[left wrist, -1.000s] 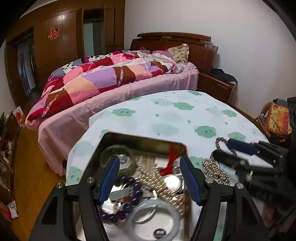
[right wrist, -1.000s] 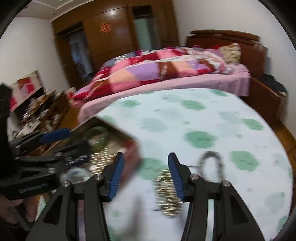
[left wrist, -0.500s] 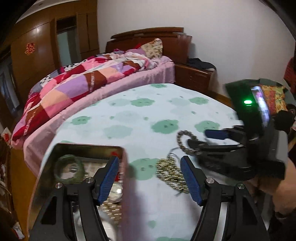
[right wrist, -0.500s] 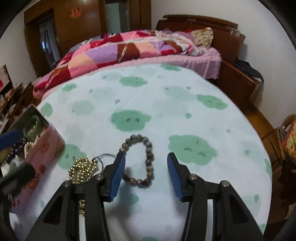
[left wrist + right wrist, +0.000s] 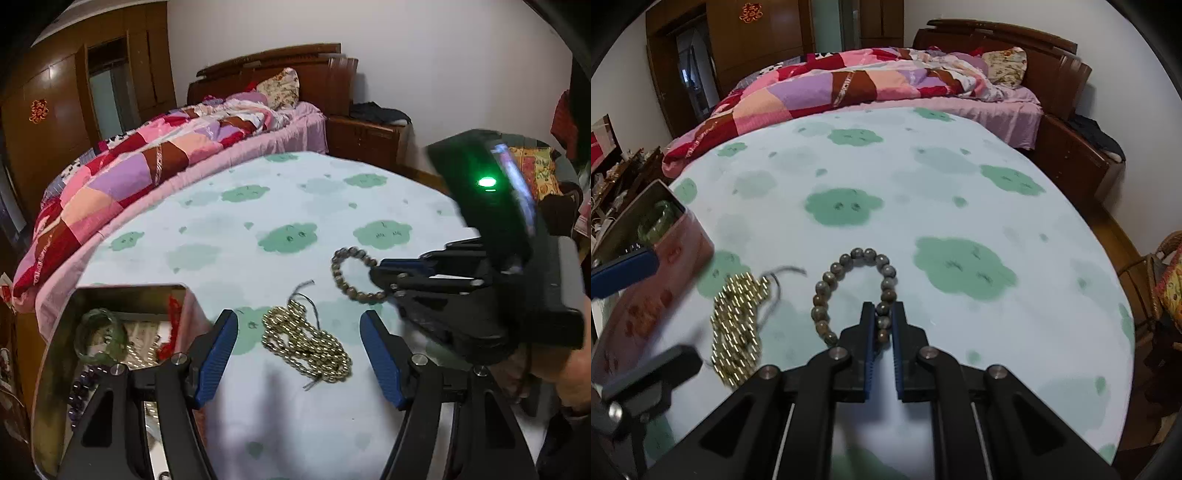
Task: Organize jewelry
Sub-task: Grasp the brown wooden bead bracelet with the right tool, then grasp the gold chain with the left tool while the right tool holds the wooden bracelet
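Right wrist view shows the grip itself: right tool (image 5: 882, 328) has just closed, its blue pads clamped on the near side of the brown bead bracelet (image 5: 827, 280), one or two beads pinched between them; the rest of the loop lies flat on the counter (image 5: 960, 177). Left wrist view can't confirm pad contact — it only shows the right tool (image 5: 384, 275) from the side, tip at the bracelet (image 5: 345, 258).

Left view alone looks down into the open tin box (image 5: 122, 291): green bangle (image 5: 98, 332), dark purple beads (image 5: 79, 387), something red, gold strands. In the right view the box (image 5: 670, 254) is just a pink side wall with the bangle peeking over.

Box sits at the counter's left edge, bed (image 5: 886, 81) close behind the far edge. Centre and far right of the counter are open cloth.

Left tool (image 5: 297, 349) wide open, holding nothing — the gold bead necklace (image 5: 306, 339) lies heaped on the counter between and just ahead of its fingers, untouched. In the right view the necklace (image 5: 738, 325) sits between box and bracelet, apart from both.
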